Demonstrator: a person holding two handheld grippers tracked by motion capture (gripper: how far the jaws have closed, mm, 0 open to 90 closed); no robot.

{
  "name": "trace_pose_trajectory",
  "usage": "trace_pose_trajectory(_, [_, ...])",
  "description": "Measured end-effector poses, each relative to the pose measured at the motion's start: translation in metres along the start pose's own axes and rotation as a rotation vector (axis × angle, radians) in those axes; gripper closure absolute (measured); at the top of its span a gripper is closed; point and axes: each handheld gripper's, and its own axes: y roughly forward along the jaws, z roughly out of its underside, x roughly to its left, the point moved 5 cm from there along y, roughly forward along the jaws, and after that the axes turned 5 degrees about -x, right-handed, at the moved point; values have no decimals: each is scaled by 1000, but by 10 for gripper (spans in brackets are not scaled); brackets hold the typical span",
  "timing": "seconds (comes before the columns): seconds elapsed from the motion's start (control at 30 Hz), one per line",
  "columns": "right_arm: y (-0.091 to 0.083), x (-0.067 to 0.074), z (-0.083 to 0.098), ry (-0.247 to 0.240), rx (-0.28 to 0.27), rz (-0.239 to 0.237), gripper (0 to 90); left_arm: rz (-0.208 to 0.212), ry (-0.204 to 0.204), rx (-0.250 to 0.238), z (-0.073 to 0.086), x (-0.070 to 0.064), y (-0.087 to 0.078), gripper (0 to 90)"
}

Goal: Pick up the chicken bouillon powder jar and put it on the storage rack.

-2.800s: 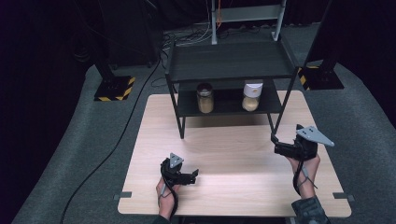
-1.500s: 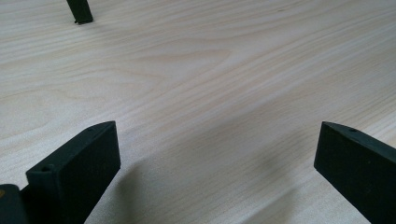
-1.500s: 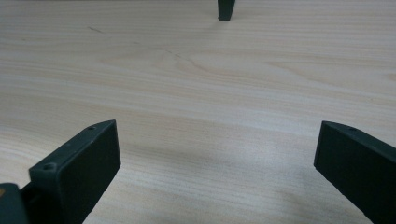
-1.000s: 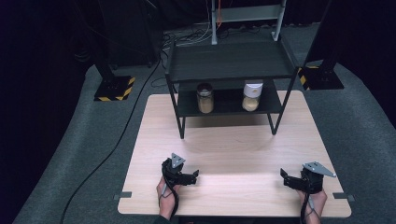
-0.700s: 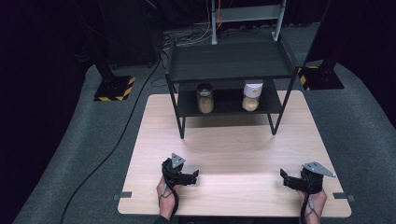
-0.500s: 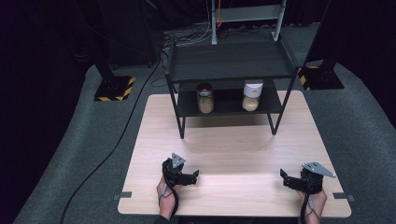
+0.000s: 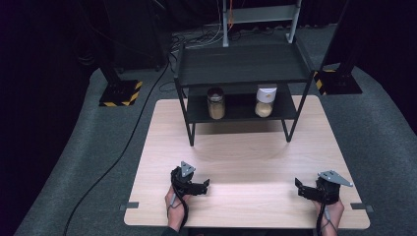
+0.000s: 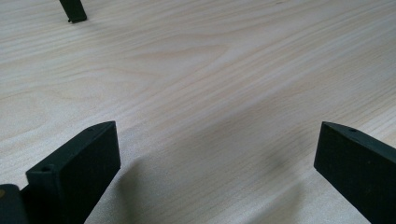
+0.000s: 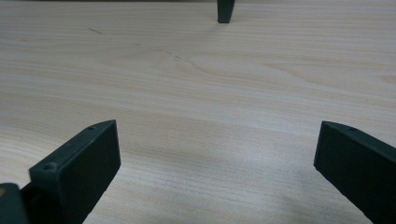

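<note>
My left gripper (image 7: 202, 187) rests low at the table's front left, held by a hand, its jaws pointing right. In the left gripper view the left gripper (image 8: 215, 135) stands open over bare wood with nothing between its fingers. At the front right, my right gripper (image 7: 300, 188) points left, and in the right gripper view the right gripper (image 9: 215, 130) is also open and holds nothing. Both sit on the light wooden table (image 7: 246, 162).
A black two-tier shelf (image 7: 241, 64) stands at the table's back. Its lower tier holds a dark-lidded jar (image 7: 216, 102) and a white-lidded jar (image 7: 266, 101). One shelf leg (image 8: 74, 11) is far ahead of the left jaws, and another shelf leg (image 9: 225, 11) is ahead of the right.
The right gripper has come down from beside the shelf's right front leg to the table's front right. Over the last second both grippers have stayed still.
</note>
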Motion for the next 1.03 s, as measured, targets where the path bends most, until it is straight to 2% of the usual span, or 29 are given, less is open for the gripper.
trace_pose_trajectory(0.47, [1, 0, -1, -4, 5, -1, 0, -2, 9, 9, -1, -1, 1, 0])
trace_pose_trajectory(1.03, [2, 1, -2, -17, 15, -6, 0, -7, 1, 4, 0, -1, 0, 0])
